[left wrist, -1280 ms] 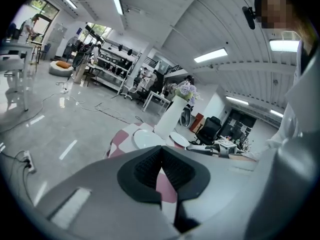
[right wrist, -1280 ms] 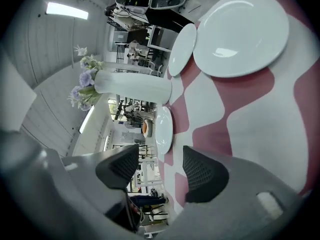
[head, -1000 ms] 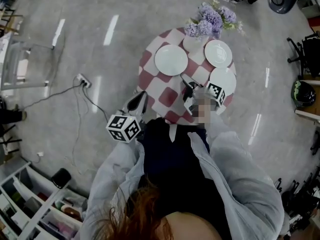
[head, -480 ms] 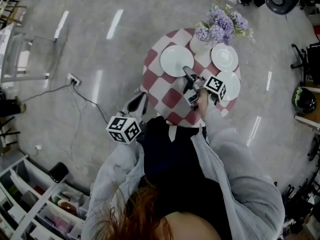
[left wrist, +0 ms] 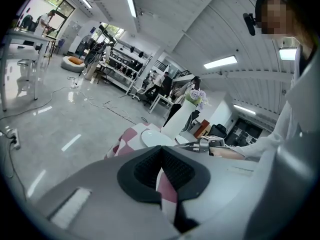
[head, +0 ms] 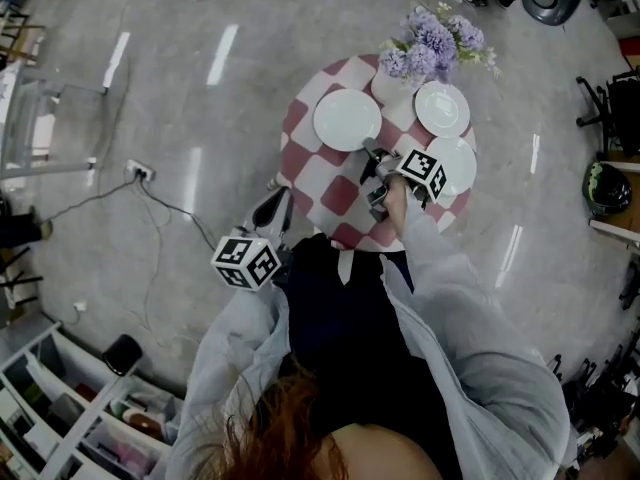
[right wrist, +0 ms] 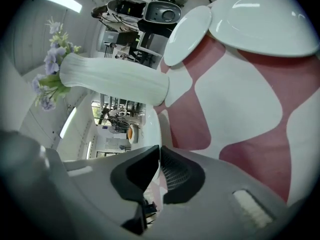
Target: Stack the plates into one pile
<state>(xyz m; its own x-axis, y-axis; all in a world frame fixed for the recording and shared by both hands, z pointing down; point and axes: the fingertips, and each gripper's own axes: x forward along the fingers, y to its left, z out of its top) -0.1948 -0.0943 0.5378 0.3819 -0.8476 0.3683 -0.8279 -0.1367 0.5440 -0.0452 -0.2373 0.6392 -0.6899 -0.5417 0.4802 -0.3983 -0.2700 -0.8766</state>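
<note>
Three white plates lie apart on a round table (head: 335, 193) with a red and white check cloth. The left plate (head: 347, 119) has my right gripper (head: 372, 152) at its near right edge. The jaws are shut on the plate's thin white rim (right wrist: 152, 126), which runs in between the pads. The other two plates (head: 442, 108) (head: 455, 165) lie to the right, in the right gripper view as a large plate (right wrist: 265, 24) and a smaller one (right wrist: 187, 29). My left gripper (head: 275, 206) hangs beyond the table's near left edge, shut (left wrist: 161, 151) on nothing.
A white vase (head: 388, 86) with purple flowers (head: 430, 38) stands at the table's far edge, between the plates. A cable and socket strip (head: 140, 173) lie on the grey floor to the left. Shelves (head: 70, 408) stand at the lower left.
My right gripper moved forward to the left plate's edge and its jaws closed on the rim. The left gripper stayed where it was.
</note>
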